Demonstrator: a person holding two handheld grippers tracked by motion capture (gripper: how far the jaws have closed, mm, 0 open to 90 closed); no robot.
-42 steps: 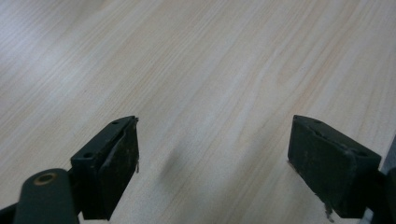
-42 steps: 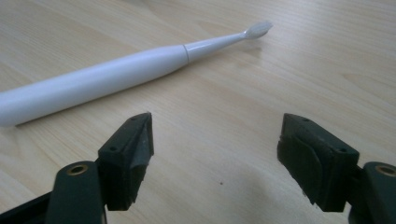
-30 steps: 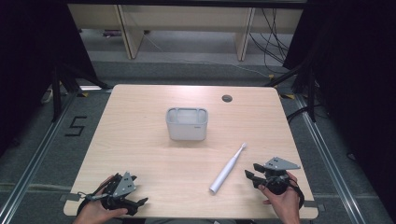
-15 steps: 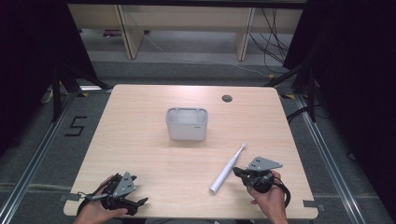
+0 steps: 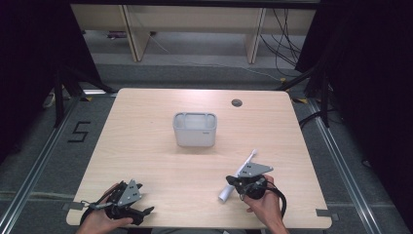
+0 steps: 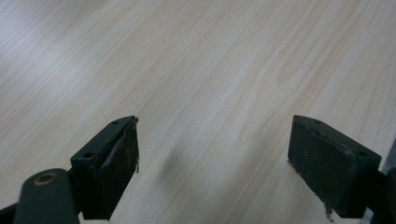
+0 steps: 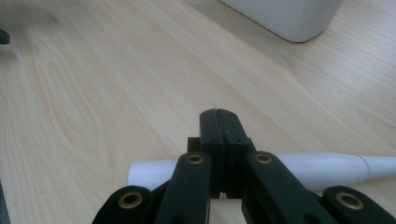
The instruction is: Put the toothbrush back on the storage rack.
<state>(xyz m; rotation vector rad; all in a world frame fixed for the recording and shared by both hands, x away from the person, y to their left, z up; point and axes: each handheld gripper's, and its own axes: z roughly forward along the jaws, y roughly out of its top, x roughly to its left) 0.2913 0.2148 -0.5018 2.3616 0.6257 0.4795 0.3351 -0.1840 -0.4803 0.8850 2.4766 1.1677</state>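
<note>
My right claw (image 7: 223, 122) has its jaws pressed together, empty, directly above the white toothbrush (image 7: 327, 169), which lies flat on the worktop (image 5: 146, 146) crosswise beneath it, well short of the grey bin (image 5: 195, 129). My left claw (image 6: 212, 154) is spread apart over bare wood.

I read just one mark: a black "5" (image 5: 79, 131) on the grey floor left of my bench (image 5: 146, 146).
</note>
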